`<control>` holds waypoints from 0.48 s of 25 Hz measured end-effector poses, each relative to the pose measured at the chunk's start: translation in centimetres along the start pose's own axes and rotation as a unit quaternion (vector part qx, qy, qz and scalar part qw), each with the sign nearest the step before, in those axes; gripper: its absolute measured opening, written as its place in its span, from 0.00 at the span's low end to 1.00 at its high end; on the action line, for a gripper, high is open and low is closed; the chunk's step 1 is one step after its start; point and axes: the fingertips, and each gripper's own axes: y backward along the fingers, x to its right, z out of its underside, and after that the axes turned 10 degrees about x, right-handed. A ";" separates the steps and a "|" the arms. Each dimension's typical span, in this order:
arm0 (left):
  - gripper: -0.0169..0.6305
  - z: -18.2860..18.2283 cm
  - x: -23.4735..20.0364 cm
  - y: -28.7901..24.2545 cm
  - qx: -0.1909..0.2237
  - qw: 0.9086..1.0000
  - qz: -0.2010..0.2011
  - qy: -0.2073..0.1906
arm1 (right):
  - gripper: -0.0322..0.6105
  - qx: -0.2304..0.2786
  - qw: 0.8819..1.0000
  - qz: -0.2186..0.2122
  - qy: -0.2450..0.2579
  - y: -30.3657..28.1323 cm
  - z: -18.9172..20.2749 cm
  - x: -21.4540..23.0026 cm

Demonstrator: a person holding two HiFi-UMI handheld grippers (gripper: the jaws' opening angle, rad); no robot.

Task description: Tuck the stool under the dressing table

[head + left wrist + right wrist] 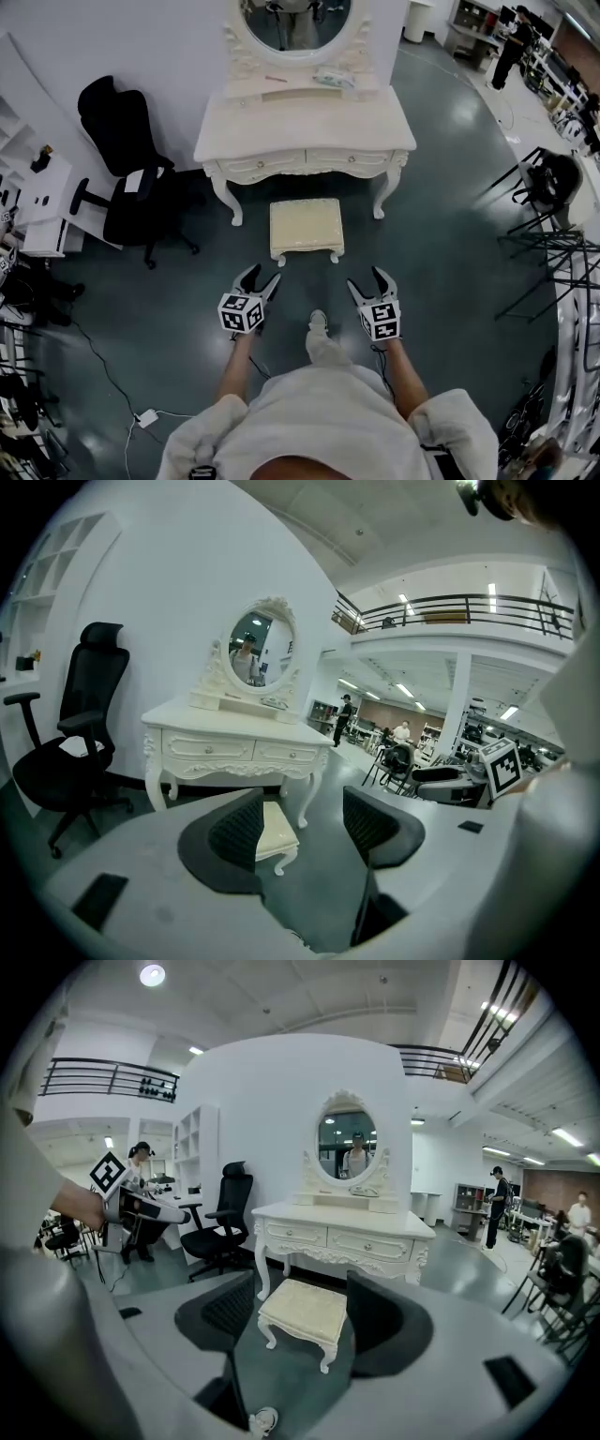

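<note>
One cream stool (pixel 307 228) stands on the dark floor (pixel 441 244) just in front of the dressing table (pixel 305 127), on the near side of its front legs and not yet under the top. Both my forearms reach forward side by side from my chest, tilted a little downward and aimed at the stool's near edge. My left gripper (pixel 262 277) has its jaws spread wide with nothing between them. My right gripper (pixel 367 279) is spread the same way and is also empty. Neither touches the stool, which sits near but clear of both. In the left gripper view one pad (pixel 236 829) covers most of the stool. The table's oval mirror (pixel 295 23) is cut off by the head view's top edge.
</note>
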 end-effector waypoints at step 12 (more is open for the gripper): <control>0.41 -2.6 -4.4 -8.7 -0.014 1.000 -0.015 0.006 | 0.51 -0.007 1.000 -0.024 0.004 -9.5 -2.3 5.6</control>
